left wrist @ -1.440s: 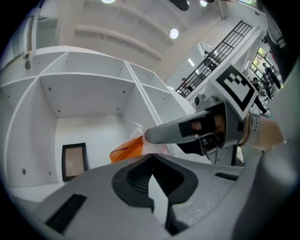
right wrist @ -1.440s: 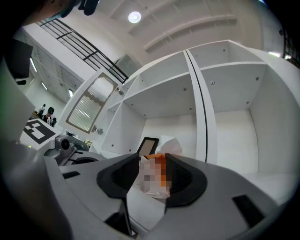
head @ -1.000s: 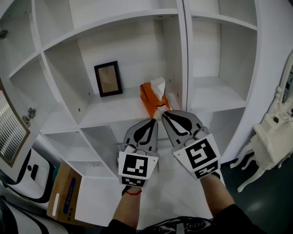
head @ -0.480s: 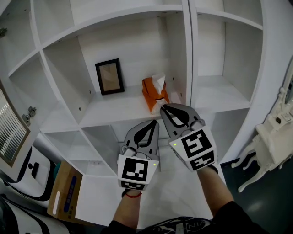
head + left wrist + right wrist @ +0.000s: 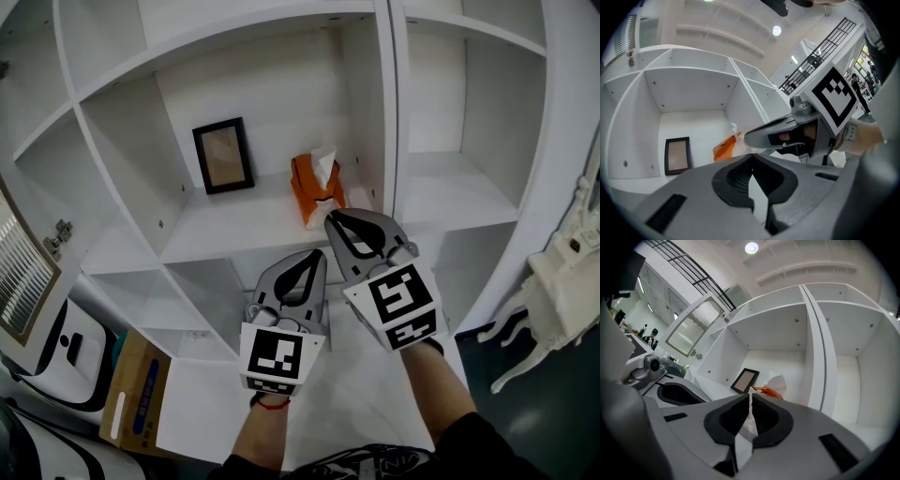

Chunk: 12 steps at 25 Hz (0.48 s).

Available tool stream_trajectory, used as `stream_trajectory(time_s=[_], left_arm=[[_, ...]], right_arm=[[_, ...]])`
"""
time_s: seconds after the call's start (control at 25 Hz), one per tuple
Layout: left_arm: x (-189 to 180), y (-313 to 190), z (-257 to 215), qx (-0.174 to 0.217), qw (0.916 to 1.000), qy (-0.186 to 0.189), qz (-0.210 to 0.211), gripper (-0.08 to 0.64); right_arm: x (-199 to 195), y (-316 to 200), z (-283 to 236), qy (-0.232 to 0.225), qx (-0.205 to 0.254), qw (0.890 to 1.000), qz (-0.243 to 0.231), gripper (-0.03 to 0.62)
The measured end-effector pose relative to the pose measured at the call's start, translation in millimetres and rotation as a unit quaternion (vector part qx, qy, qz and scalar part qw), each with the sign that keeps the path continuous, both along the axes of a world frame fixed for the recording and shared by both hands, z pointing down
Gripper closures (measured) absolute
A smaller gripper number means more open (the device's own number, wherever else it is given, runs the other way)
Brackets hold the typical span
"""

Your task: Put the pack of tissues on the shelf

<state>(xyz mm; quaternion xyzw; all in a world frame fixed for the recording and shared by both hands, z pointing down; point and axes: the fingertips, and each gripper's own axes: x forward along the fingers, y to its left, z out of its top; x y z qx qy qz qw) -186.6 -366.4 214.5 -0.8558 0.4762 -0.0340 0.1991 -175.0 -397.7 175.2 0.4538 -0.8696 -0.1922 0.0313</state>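
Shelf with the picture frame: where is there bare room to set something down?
Bare shelf board lies between the picture frame and the orange tissue pack, and in front of the frame. The compartment right of the divider looks bare too. Crowded: around the tissue pack, by the right gripper.

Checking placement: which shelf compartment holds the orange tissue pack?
The compartment with the black picture frame, left of the divider; the tissue pack stands at its right end.

Orange tissue pk (image 5: 314, 192), white shelf (image 5: 234, 225), blk frame (image 5: 222, 157).
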Motion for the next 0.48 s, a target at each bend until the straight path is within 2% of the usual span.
stream_trajectory(time_s=[0.48], left_arm=[[5,4,11,-0.016,0.9999,0.004,0.004,0.554]], right_arm=[[10,26,6,-0.031,0.008,0.999,-0.028,0.577]])
